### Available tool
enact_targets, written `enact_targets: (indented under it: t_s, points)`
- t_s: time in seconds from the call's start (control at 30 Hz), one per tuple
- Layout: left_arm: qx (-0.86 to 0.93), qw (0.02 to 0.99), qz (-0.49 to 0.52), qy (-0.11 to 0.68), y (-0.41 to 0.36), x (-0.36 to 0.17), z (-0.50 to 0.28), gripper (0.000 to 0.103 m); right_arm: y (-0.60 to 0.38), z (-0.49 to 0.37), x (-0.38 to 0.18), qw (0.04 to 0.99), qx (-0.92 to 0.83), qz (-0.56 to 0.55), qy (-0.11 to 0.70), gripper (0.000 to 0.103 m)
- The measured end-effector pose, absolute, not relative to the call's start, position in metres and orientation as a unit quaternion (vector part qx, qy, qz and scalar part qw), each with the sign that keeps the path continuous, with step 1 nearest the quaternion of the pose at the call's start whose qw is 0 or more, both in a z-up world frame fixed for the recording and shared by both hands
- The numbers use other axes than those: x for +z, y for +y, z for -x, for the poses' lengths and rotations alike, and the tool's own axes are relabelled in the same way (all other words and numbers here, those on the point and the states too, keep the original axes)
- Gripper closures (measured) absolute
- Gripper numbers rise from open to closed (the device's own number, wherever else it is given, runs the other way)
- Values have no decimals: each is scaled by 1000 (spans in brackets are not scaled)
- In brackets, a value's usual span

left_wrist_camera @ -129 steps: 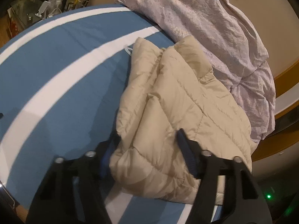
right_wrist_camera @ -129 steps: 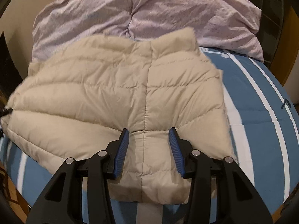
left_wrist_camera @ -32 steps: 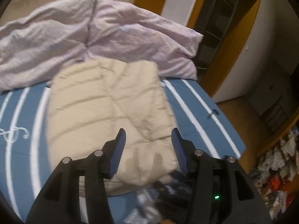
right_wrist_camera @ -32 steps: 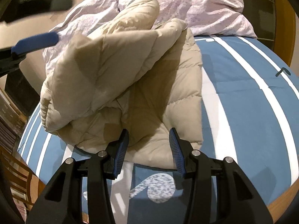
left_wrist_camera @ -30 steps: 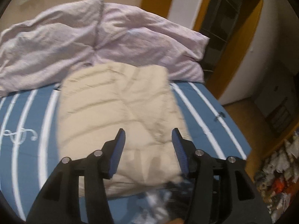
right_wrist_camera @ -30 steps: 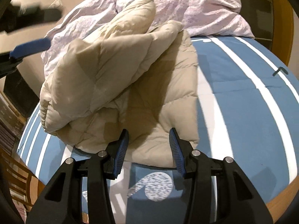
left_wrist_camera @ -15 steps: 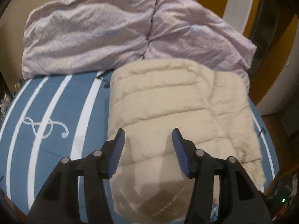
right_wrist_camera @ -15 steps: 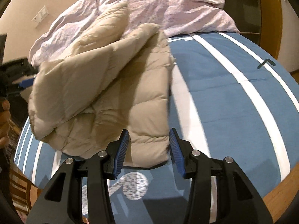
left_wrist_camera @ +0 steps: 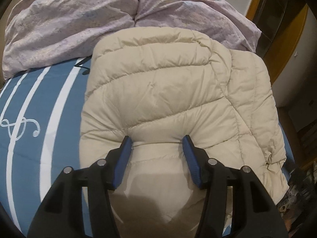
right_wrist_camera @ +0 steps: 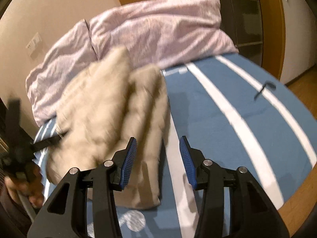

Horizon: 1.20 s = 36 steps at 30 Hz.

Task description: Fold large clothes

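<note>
A beige quilted puffer jacket (left_wrist_camera: 170, 91) lies folded on the blue and white striped bed cover (left_wrist_camera: 39, 103). My left gripper (left_wrist_camera: 156, 140) is open, its blue-padded fingers pressed down into the jacket's near part, with fabric bulging between them. In the right wrist view the jacket (right_wrist_camera: 111, 119) is a blurred heap to the left. My right gripper (right_wrist_camera: 157, 140) is open and empty, over the jacket's right edge and the cover (right_wrist_camera: 227, 119). The left gripper and the hand holding it show at the far left (right_wrist_camera: 17, 150).
Crumpled lilac bedding (left_wrist_camera: 99, 19) is piled along the head of the bed, right behind the jacket; it also shows in the right wrist view (right_wrist_camera: 158, 35). A wooden door frame (right_wrist_camera: 271, 23) and floor lie to the right. The bed's wooden edge (right_wrist_camera: 301, 204) is near right.
The left gripper swung around over the jacket and has come down onto it, pressing it flat. The right gripper let go earlier and has turned right, away from the jacket.
</note>
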<state>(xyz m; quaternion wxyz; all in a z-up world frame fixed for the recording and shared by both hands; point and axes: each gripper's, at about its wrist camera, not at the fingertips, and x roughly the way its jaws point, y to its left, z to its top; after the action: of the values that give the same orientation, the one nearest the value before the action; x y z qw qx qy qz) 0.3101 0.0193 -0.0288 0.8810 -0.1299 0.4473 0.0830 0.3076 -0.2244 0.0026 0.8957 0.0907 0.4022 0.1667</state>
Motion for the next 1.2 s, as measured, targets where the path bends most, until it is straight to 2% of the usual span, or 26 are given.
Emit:
enact_targets:
  t_s: [0.2,0.5,0.7,0.83,1.03,1.2]
  points:
    - [71,882,127,447,14,-37,-313,49,-194,-323,32,900,200,-79,379,57]
    - [55,885,123,445,15,-41,-313,48,-127,-360,38,899,222,-41,376,62]
    - [44,887,124,442,17,-41,-314,47,-123,-392,22,899,190,-50,391,62]
    - [30,891,127,434,18,-38,-312,47,-128,-408,-15,891,152,-33,426,65]
    - [9,900,133,414,21,-12,-315,48,-139,-408,-51,894,136,-18,426,65]
    - [30,913,111,392,26,10,-330,48,-140,-410,-59,896,136,-15,422,65]
